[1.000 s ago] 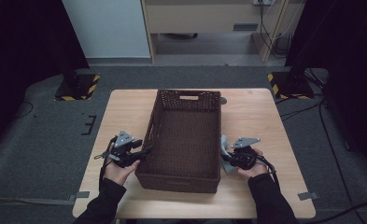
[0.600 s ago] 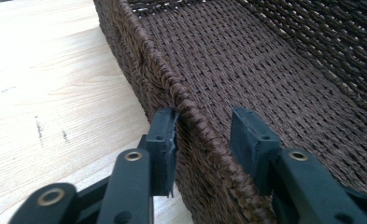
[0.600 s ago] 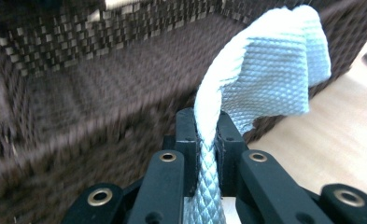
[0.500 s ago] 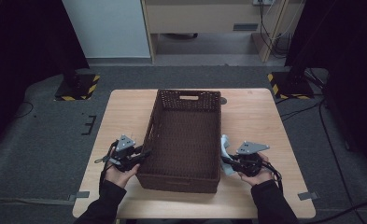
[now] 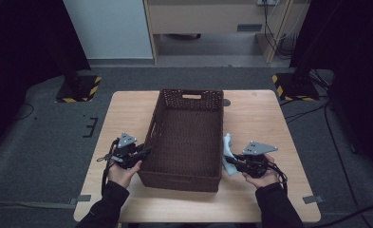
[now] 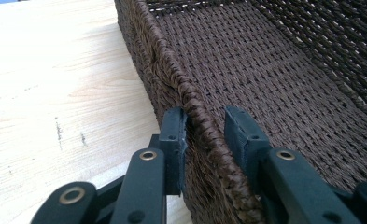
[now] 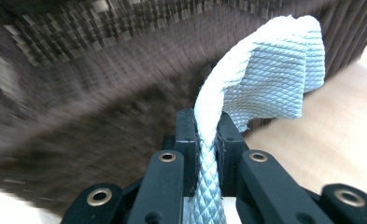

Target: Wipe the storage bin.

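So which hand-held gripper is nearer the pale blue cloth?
Right. The right hand-held gripper is clamped on the cloth; the left hand-held gripper straddles the basket rim across from it.

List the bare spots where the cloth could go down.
Basket floor is bare. Table is free right of the basket beyond the right gripper holding the cloth, and left beyond the left gripper. Crowded at both near walls.

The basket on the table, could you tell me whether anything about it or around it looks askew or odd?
Nothing stands out. The basket sits flat and looks undamaged. The left hand-held gripper straddles its rim, jaws just closing. The right hand-held gripper grips a crumpled pale blue cloth beside it.
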Demonstrator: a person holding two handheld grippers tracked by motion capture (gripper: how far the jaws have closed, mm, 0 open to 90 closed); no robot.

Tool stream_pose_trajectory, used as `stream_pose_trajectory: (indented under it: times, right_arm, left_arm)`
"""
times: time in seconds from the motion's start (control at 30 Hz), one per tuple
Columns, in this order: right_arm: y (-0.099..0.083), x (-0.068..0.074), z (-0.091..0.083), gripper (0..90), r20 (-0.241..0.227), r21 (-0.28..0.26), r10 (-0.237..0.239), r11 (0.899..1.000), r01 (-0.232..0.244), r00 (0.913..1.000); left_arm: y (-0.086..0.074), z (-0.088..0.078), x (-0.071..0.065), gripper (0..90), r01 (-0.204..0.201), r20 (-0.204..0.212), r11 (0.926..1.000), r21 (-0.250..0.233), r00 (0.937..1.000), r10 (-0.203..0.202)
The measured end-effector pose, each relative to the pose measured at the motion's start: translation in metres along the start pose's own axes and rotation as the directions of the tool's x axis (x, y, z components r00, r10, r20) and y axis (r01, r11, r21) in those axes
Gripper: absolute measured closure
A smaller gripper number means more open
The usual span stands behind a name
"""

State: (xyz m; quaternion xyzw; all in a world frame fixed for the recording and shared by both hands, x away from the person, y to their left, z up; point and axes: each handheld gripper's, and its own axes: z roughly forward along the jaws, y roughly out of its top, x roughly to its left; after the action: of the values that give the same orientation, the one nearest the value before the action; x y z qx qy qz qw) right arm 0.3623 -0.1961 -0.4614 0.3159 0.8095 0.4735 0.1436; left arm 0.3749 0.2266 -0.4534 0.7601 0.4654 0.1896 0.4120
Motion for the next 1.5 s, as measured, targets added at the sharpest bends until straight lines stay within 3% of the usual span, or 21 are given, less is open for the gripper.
stream_pose_trajectory:
  times: [0.07, 0.13, 0.23, 0.33, 0.43, 0.47, 0.57, 0.7, 0.8, 0.97, 1.13, 1.23, 1.33, 1.43, 1.5]
  right_arm:
    - [0.004, 0.004, -0.003, 83.2, -0.012, -0.015, -0.015, 1.000, 0.015, 0.9998]
    - [0.002, 0.006, 0.000, 83.2, -0.019, 0.003, -0.023, 1.000, 0.023, 0.9996]
    - [-0.009, 0.004, 0.011, 83.3, -0.013, 0.078, -0.013, 0.997, 0.014, 0.9998]
    - [-0.025, 0.000, 0.024, 83.3, -0.003, 0.167, 0.008, 0.986, -0.008, 1.0000]
    - [-0.036, 0.002, 0.035, 83.2, -0.006, 0.234, 0.023, 0.972, -0.021, 0.9997]
    - [-0.037, 0.003, 0.036, 83.2, -0.010, 0.235, 0.021, 0.972, -0.018, 0.9997]
    - [-0.030, 0.007, 0.029, 83.1, -0.014, 0.197, 0.015, 0.980, -0.012, 0.9998]
    - [-0.014, 0.012, 0.006, 83.1, -0.028, 0.070, 0.005, 0.998, -0.003, 0.9996]
    - [-0.009, 0.018, -0.006, 83.2, -0.033, 0.023, -0.010, 1.000, 0.011, 0.9994]
    - [-0.019, 0.021, -0.001, 83.2, -0.035, 0.073, -0.012, 0.997, 0.014, 0.9993]
    - [-0.033, 0.018, 0.016, 83.2, -0.024, 0.178, 0.003, 0.984, 0.002, 0.9997]
    - [-0.035, 0.017, 0.020, 83.1, -0.023, 0.197, 0.010, 0.980, -0.005, 0.9997]
    - [-0.027, 0.018, 0.012, 83.0, -0.030, 0.149, 0.000, 0.989, 0.004, 0.9996]
    - [-0.013, 0.019, -0.004, 83.0, -0.023, 0.049, -0.024, 0.999, 0.025, 0.9995]
    - [-0.005, 0.020, -0.013, 83.1, -0.020, -0.007, -0.035, 0.999, 0.035, 0.9992]
  left_arm:
    - [0.000, 0.001, 0.001, 67.3, 0.009, 0.007, 1.0000, -0.003, 0.9999, -0.009]
    - [-0.001, 0.001, 0.001, 64.3, 0.000, 0.002, 0.9999, -0.014, 1.0000, 0.000]
    - [-0.002, -0.001, 0.003, 55.8, -0.018, -0.009, 0.9994, -0.030, 0.9998, 0.018]
    - [-0.003, -0.003, 0.003, 49.0, -0.039, -0.016, 0.9986, -0.036, 0.9991, 0.039]
    - [-0.005, -0.006, 0.002, 47.4, -0.042, -0.006, 0.9982, -0.043, 0.9991, 0.042]
    - [-0.006, -0.007, 0.002, 47.4, -0.043, 0.008, 0.9982, -0.041, 0.9990, 0.043]
    - [-0.008, -0.010, 0.001, 49.2, -0.057, 0.014, 0.9979, -0.032, 0.9983, 0.057]
    - [-0.010, -0.010, 0.001, 53.9, -0.045, 0.035, 0.9986, -0.028, 0.9983, 0.046]
    - [-0.010, -0.010, 0.000, 59.0, -0.053, 0.041, 0.9982, -0.030, 0.9977, 0.054]
    - [-0.010, -0.010, -0.002, 65.7, -0.054, 0.049, 0.9981, -0.029, 0.9973, 0.056]
    - [-0.009, -0.010, -0.004, 68.9, -0.048, 0.023, 0.9987, -0.019, 0.9986, 0.049]
    - [-0.007, -0.009, -0.005, 69.6, -0.046, 0.004, 0.9987, -0.022, 0.9989, 0.046]
    - [-0.005, -0.005, -0.003, 69.7, -0.036, -0.002, 0.9990, -0.026, 0.9993, 0.036]
    - [-0.002, -0.001, 0.000, 69.5, -0.032, -0.004, 0.9992, -0.025, 0.9995, 0.032]
    - [-0.002, 0.000, 0.002, 69.3, -0.024, 0.002, 0.9993, -0.030, 0.9997, 0.025]
